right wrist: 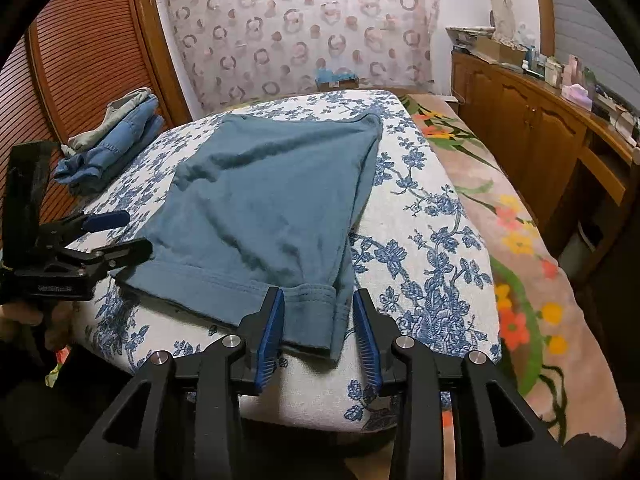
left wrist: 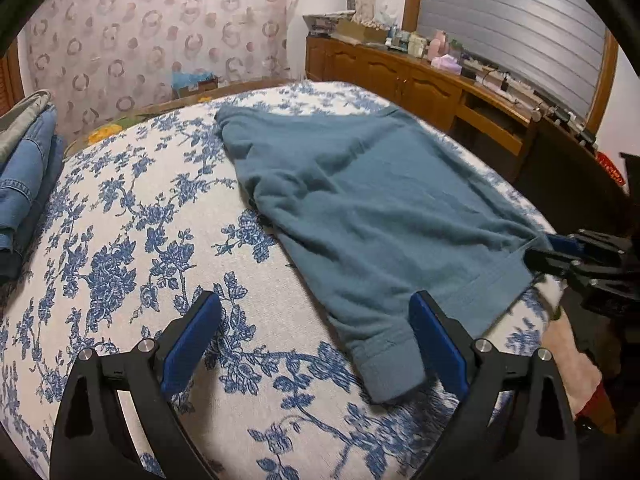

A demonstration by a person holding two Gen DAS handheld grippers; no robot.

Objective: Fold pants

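Lying flat, fuzzy teal pants cover the floral bedspread.

lying flat on the bed: pants in the middle, pile of clothes far to the left.

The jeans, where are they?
The jeans lie folded in a pile at the bed's far left edge in the right wrist view, left of the teal pants, by the slatted wooden door.
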